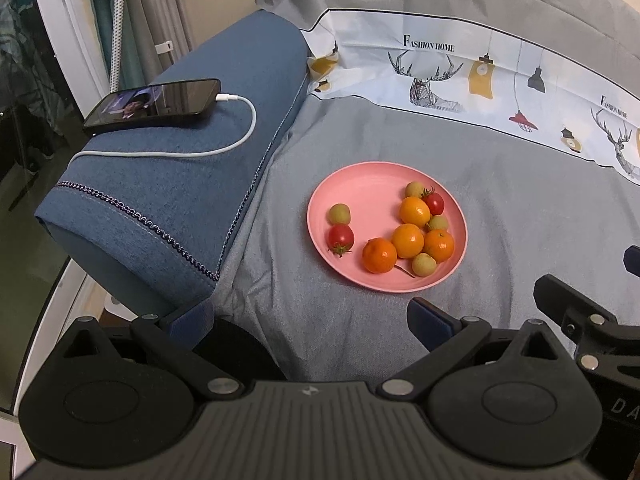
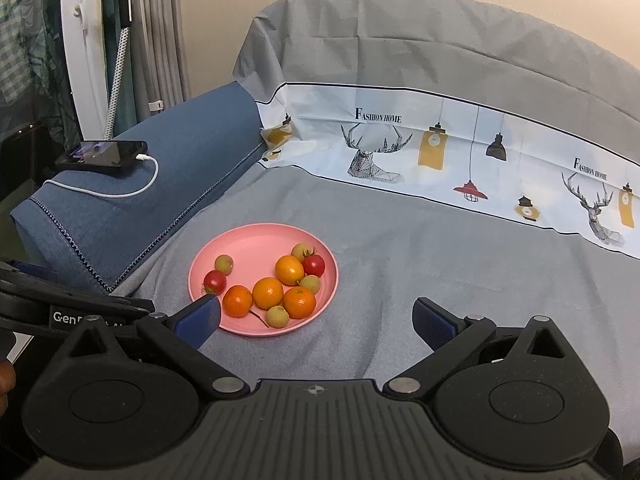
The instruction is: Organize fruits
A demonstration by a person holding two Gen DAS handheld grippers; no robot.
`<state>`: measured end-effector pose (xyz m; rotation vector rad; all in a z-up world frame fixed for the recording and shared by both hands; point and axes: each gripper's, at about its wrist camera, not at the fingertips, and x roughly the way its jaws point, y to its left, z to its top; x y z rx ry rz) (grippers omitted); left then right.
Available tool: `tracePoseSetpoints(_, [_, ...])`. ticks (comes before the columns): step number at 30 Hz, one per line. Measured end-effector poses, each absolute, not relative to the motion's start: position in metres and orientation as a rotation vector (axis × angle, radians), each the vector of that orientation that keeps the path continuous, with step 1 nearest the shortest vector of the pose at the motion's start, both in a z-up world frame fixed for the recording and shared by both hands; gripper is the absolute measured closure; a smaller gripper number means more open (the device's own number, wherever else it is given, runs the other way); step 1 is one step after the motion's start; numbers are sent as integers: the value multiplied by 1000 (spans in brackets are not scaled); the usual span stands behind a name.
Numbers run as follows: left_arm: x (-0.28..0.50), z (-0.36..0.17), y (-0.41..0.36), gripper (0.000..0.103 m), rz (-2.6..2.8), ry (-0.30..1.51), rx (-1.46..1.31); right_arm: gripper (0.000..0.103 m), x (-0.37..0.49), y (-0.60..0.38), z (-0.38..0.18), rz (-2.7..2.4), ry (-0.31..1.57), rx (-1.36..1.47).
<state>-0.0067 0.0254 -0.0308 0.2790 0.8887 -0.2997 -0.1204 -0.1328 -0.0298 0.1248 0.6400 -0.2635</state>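
Note:
A pink plate [image 1: 360,184] lies on the grey cloth and also shows in the right wrist view [image 2: 244,244]. It holds several oranges [image 1: 379,255] [image 2: 267,292], two red cherry tomatoes [image 1: 341,237] [image 2: 215,281] and several small yellow-green fruits [image 1: 339,213] [image 2: 223,263]. My left gripper [image 1: 312,322] is open and empty, just in front of the plate. My right gripper [image 2: 316,318] is open and empty, with its left fingertip [image 2: 200,316] over the plate's near left rim.
A blue sofa armrest [image 1: 168,184] stands left of the plate, with a black phone [image 1: 154,102] and its white charging cable [image 1: 240,136] on top. A white patterned cloth band [image 1: 460,72] runs along the back. The other gripper's body [image 1: 580,320] is at the right.

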Motion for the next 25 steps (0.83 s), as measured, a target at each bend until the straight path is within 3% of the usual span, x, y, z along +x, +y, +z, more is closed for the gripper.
tracePoseSetpoints(25, [-7,-30,27,0,-279,875,281,1,-121,-133,-30,-263,637,127])
